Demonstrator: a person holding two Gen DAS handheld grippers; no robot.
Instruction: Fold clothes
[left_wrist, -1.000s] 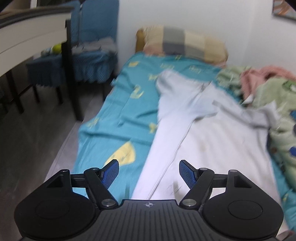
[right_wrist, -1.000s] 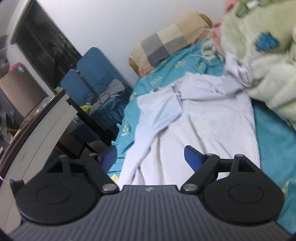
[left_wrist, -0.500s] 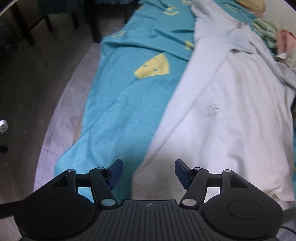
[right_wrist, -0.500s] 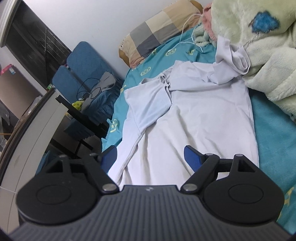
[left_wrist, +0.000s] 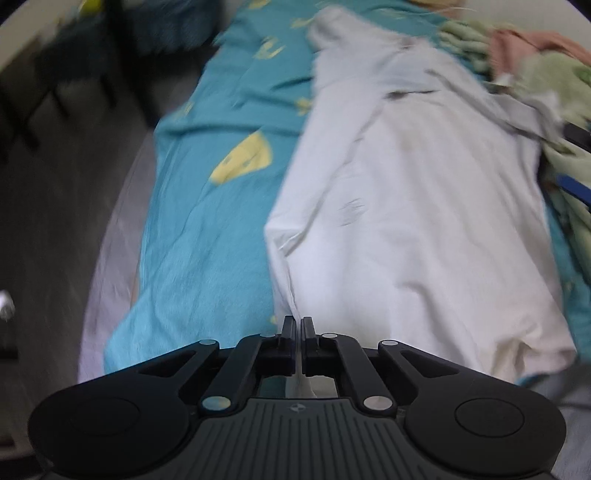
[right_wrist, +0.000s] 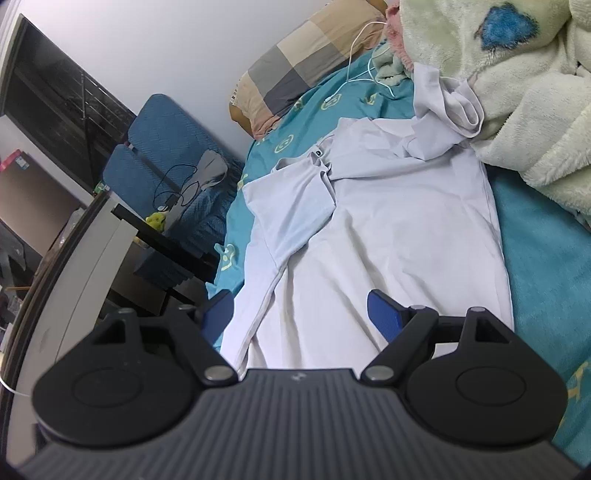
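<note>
A white shirt lies spread lengthwise on a teal bedsheet. My left gripper is shut on the shirt's near left hem corner, and a thin ridge of cloth runs up from between its fingers. In the right wrist view the same shirt shows its left sleeve folded over the chest and its right sleeve bunched against a blanket. My right gripper hangs open over the shirt's lower part with nothing between its blue pads.
A cream fleece blanket is piled along the bed's right side. A checked pillow and a white cable lie at the head. A blue chair and a dark table stand left of the bed.
My left gripper has closed from open onto the shirt's hem corner and lifted it slightly, raising a crease. The right gripper stays open and has shifted a little closer to the shirt.
</note>
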